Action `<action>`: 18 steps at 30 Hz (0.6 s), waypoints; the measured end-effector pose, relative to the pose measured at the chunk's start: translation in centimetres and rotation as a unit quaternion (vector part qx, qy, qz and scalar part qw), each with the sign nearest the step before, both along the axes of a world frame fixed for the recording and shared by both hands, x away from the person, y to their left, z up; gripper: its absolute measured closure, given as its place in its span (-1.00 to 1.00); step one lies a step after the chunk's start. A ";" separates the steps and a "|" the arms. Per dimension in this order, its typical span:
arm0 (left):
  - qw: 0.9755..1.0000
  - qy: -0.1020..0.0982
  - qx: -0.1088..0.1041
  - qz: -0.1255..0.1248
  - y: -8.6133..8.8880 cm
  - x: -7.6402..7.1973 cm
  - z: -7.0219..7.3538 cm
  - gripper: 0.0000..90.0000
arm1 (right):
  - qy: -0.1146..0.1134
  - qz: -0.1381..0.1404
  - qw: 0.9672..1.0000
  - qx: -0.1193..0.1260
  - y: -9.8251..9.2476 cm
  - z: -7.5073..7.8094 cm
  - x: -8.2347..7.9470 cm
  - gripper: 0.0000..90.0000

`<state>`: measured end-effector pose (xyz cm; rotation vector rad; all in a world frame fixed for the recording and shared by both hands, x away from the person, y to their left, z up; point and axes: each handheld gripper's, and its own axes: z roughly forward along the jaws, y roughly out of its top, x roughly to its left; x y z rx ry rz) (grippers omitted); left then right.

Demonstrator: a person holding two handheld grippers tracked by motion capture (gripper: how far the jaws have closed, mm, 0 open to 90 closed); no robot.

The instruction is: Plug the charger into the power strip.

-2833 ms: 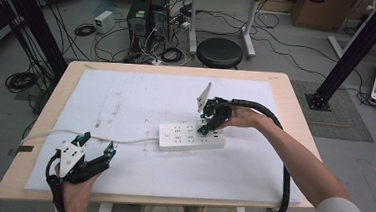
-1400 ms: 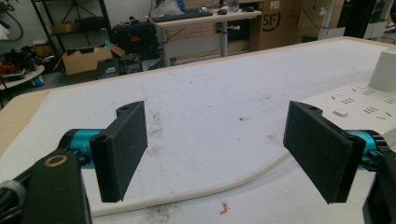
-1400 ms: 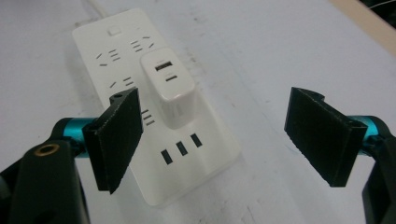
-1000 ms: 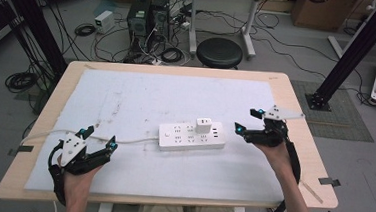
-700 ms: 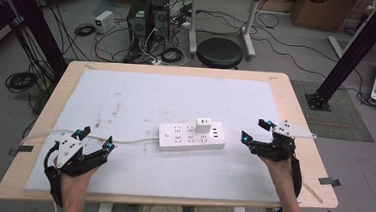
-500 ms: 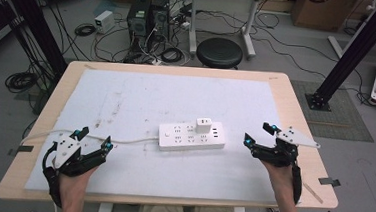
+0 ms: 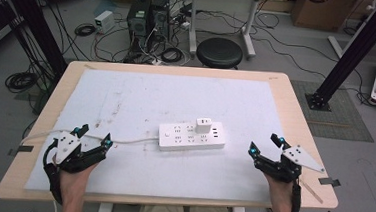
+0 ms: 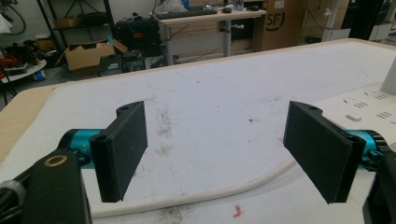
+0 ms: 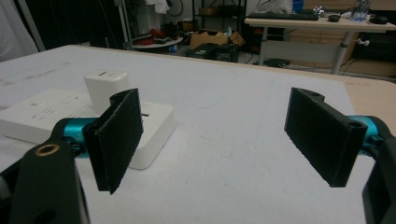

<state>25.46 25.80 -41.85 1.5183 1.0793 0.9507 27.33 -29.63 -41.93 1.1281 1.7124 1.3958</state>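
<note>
Nearest you, both grippers rest at the near edge of the table. Your left gripper (image 7: 91, 140) sits at the near left corner with its jaws spread wide and nothing between them; in the left gripper view the white cord (image 8: 201, 193) runs across the mat just beyond the jaws. Your right gripper (image 7: 265, 145) sits at the near right, likewise spread and empty, pointing in toward the middle.

Farther out, in the middle of the white mat (image 7: 141, 98), lies the power strip (image 7: 191, 137), flat, its cord trailing left toward your left hand. The white charger (image 7: 203, 126) stands upright, plugged into the strip's far row toward the right end; the right gripper view shows it seated squarely behind the left jaw.

By the look of it the plugging step is finished and you are at rest. If more is wanted, your next move calls for little: check the charger is fully pressed home, and steady the strip with the left gripper should you push on it.

Compared with the earliest frame, your right gripper has left the charger and drawn back to the near right edge; the left has barely shifted.
</note>
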 end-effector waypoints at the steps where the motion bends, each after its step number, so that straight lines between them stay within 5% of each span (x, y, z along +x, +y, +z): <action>1: 1.000 0.001 -0.002 0.000 -0.1 0.1 0.0 -0.52 | -0.001 -0.001 1.000 0.001 -0.1 -0.1 -0.1 -0.56; 18: 1.000 0.005 0.006 -0.008 -1.1 0.9 0.0 -0.52 | 0.004 -0.005 1.000 0.016 -0.9 -1.1 -0.4 -0.56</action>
